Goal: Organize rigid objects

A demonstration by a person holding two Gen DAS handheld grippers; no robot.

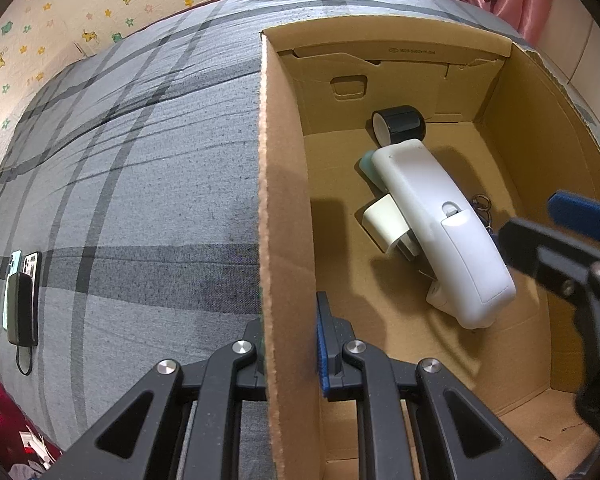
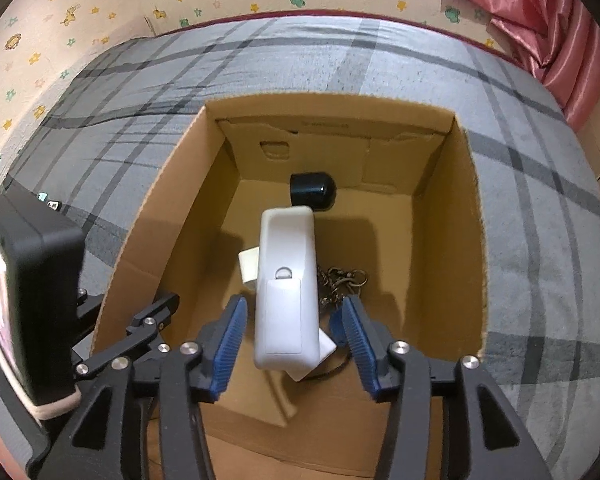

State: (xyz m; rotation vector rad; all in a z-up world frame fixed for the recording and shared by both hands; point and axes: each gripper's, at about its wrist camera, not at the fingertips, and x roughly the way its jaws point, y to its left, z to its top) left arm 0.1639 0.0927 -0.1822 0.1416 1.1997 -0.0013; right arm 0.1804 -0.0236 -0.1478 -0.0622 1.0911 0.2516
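Cardboard box (image 2: 466, 240) sits open-topped on a bed with a grey plaid cover (image 1: 140, 160). Left tongs (image 1: 290, 344) are clamped tight on the box's left wall, one finger outside and the blue-padded one inside. Right tongs (image 2: 296, 332) hang over the box interior, jaws spread apart, blue pads (image 2: 228, 344) on either side of the white remote control (image 2: 286, 284) without touching it.

The remote lies back-side up, battery cover showing, tilted across other items on the box floor. Under it: a small cream-white block (image 1: 384, 220), a teal item (image 1: 368, 164) mostly hidden, and another white piece (image 2: 324, 350) poking out at its near end. A black cylindrical object (image 1: 400, 124) lies on its side near the far wall, just beyond the remote's tip. A metal keychain (image 2: 340, 280) lies just beside the remote's right edge.

Out on the bed, far left: two phones and a dark power bank (image 1: 20, 306) with cable, well apart from the box.
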